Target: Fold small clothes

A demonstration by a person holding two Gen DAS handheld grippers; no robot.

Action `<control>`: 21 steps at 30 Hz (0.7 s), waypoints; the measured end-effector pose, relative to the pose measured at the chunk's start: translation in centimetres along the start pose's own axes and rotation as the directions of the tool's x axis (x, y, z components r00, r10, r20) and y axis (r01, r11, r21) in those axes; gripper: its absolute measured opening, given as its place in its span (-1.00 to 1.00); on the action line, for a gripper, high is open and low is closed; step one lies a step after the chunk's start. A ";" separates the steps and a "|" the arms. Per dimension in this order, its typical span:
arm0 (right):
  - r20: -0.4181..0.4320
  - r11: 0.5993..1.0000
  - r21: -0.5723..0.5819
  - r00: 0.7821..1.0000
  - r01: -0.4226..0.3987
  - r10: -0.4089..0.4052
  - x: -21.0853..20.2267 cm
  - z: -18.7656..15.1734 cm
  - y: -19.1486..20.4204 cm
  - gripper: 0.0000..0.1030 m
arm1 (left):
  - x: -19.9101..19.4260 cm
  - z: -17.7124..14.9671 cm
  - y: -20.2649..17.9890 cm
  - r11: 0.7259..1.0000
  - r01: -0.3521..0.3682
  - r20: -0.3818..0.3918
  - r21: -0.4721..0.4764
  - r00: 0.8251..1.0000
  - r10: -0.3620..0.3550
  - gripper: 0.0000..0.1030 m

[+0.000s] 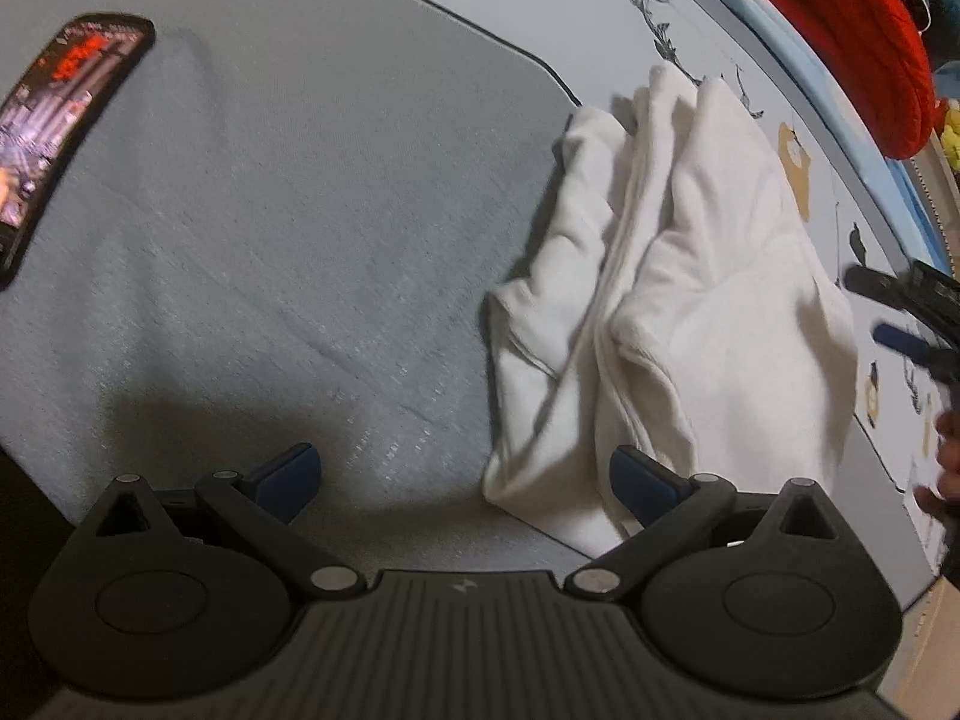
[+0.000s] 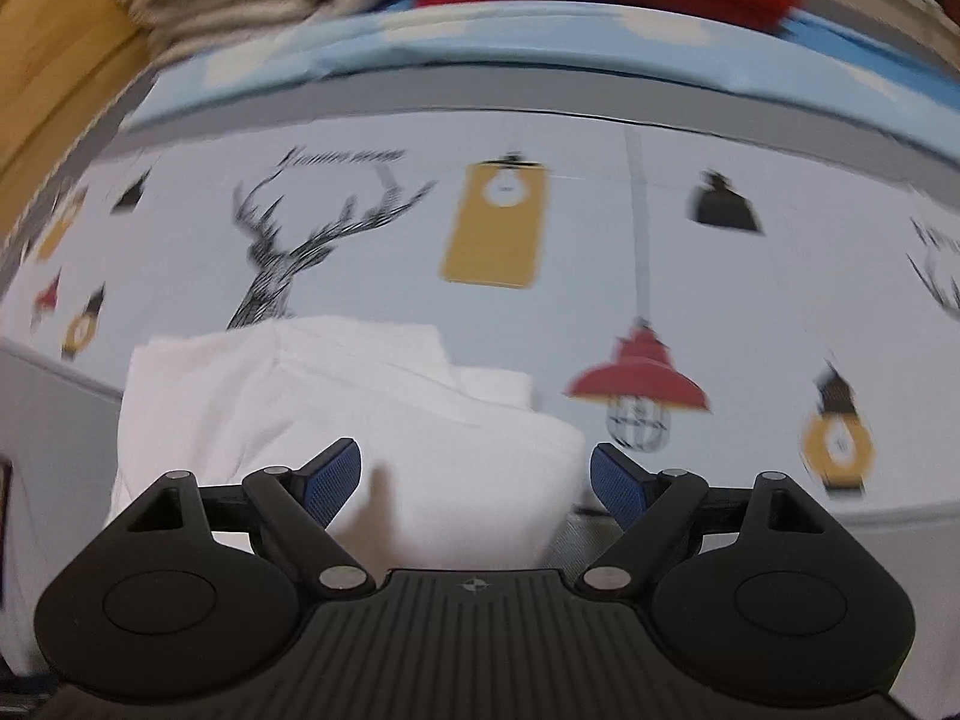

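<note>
Left wrist – phone point(image 1: 57, 138) on mat | right wrist – deer print point(image 2: 300, 252)

So the left gripper point(image 1: 465, 477) is pointing down at a grey mat point(image 1: 270, 228), jaws wide apart with nothing between them. A white garment point(image 1: 678, 300) lies rumpled in loose folds half on the mat's right edge, half on the printed sheet point(image 1: 600, 6) beyond. A phone point(image 1: 54, 138) with a lit screen sits far left. The right gripper point(image 1: 900, 312) pokes in at the right edge, just beside the garment. Something red point(image 1: 852, 24) lies top right.
</note>
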State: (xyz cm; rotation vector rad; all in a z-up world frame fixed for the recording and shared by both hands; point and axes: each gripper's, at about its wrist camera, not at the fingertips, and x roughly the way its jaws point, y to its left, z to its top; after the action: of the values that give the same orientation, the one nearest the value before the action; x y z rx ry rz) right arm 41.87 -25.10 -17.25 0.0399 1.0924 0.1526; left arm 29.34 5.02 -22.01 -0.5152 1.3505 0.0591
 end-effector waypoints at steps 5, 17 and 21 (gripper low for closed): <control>-0.075 0.989 -0.150 0.997 -0.016 0.005 2.4 1.5 2.6 0.65 | 1.0 -0.3 -0.1 0.999 0.028 -0.059 -0.021 0.998 -0.029 0.99; -0.189 0.986 -0.166 0.982 -0.023 -0.009 6.9 2.2 2.3 0.98 | 0.9 0.8 0.2 0.996 0.010 0.031 -0.084 0.999 -0.008 0.20; -0.199 0.991 -0.105 0.978 -0.089 0.067 6.9 1.9 1.4 0.75 | 1.4 0.9 0.2 0.993 0.084 0.010 -0.087 0.996 -0.084 -0.94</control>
State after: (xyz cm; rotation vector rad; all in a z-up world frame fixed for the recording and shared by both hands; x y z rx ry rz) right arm 46.54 -22.68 -22.34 -0.0350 1.2772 0.2938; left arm 30.36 5.22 -23.27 -0.6444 1.3226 0.0510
